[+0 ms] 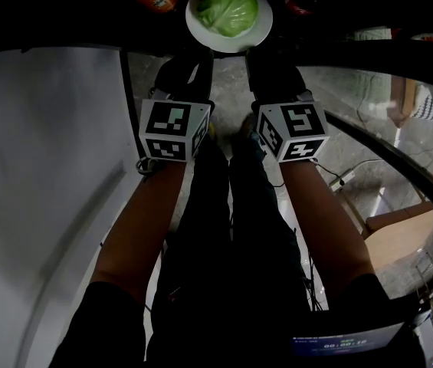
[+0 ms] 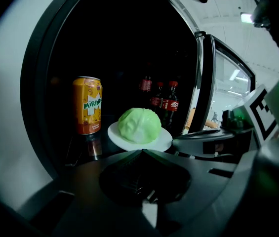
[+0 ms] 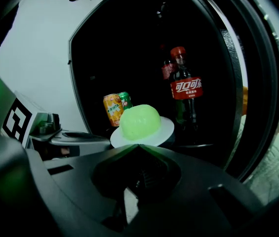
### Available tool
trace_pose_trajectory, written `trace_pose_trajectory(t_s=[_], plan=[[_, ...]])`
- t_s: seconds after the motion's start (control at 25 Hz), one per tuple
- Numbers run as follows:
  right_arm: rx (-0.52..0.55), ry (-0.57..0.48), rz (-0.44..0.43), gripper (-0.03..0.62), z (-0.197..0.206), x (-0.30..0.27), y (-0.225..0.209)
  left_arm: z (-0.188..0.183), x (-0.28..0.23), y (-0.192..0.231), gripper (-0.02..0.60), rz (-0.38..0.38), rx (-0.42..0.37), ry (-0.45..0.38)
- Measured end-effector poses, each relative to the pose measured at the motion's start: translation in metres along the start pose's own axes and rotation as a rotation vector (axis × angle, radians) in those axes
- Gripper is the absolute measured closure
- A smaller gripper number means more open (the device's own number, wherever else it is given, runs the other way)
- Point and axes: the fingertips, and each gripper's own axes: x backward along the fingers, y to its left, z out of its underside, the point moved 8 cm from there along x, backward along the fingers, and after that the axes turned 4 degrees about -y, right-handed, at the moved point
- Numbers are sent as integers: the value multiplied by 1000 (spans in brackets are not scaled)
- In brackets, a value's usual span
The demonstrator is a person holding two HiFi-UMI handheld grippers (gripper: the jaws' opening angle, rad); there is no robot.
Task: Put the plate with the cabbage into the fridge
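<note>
Reaching forward in the head view, the left gripper [image 1: 191,61] and right gripper [image 1: 266,58] flank the plate [image 1: 194,20] carrying the cabbage [image 1: 228,8]. The left gripper view shows its jaws pinched on the plate's rim inside the dark fridge [image 2: 124,48], near an orange can [image 2: 87,105]. The right gripper view shows its jaws likewise clamped on the rim, a cola bottle [image 3: 185,90] behind.

Seen from above, two bare forearms reach side by side toward the top centre of the frame: the left forearm [image 1: 143,221] left of centre, the right forearm [image 1: 327,213] right of centre. Dark-trousered legs [image 1: 231,244] show between them. Each wrist meets a marker cube [image 1: 172,129]. Beyond the cubes, the left tool [image 1: 199,48] and the right tool [image 1: 259,49] lie parallel and near each other. Each has its jaws drawn together on the near rim of the plate [image 1: 267,14].
</note>
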Motion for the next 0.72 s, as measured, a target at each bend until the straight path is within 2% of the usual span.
trace_pose_trajectory(t_s=[0.28, 0.72], plan=[[-7, 0, -6, 588, -5, -9, -5, -6, -9, 6, 578, -4, 7, 6], [-28, 8, -11, 588, -16, -30, -16, -20, -26, 18, 578, -19, 55, 62]])
